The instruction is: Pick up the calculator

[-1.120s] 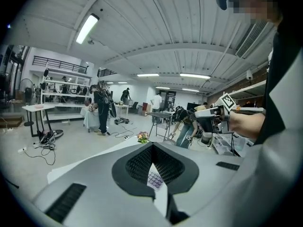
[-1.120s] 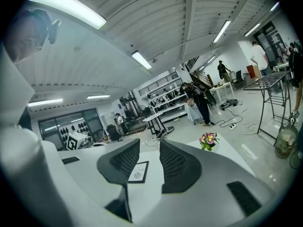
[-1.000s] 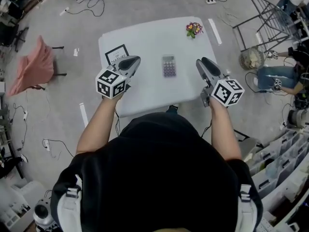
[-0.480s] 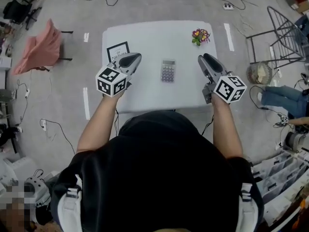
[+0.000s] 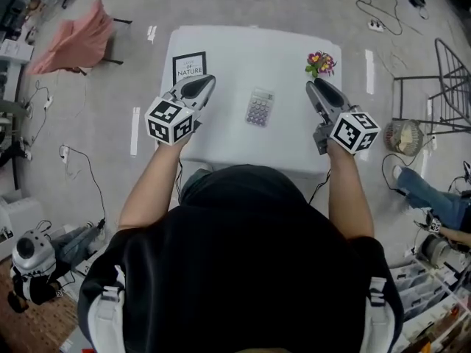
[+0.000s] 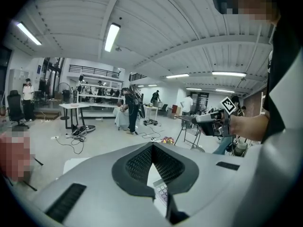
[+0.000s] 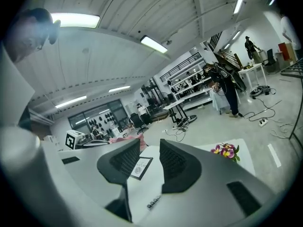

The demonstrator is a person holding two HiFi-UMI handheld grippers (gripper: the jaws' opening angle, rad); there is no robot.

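Note:
The small grey calculator [image 5: 259, 107] lies flat on the white table [image 5: 235, 54], between the two grippers and touching neither. Through the left gripper's jaws I see some of its keys [image 6: 161, 193], and a few more through the right's [image 7: 153, 203]. My left gripper [image 5: 206, 82] hovers over the table's left part; its tips [image 6: 152, 148] meet and hold nothing. My right gripper [image 5: 315, 86] is to the calculator's right, and its jaws [image 7: 150, 143] stand apart and empty.
A framed card reading NATURE [image 5: 189, 68] lies just beyond the left gripper. A small bunch of flowers [image 5: 320, 62] sits just beyond the right one. On the floor are a pink-draped chair [image 5: 77, 39], a wire rack [image 5: 441, 87] and several cables.
Both grippers have come forward over the table, the right one further, up to the flowers. The view has swung, so the table sits differently in frame. Neither gripper's jaws have changed.

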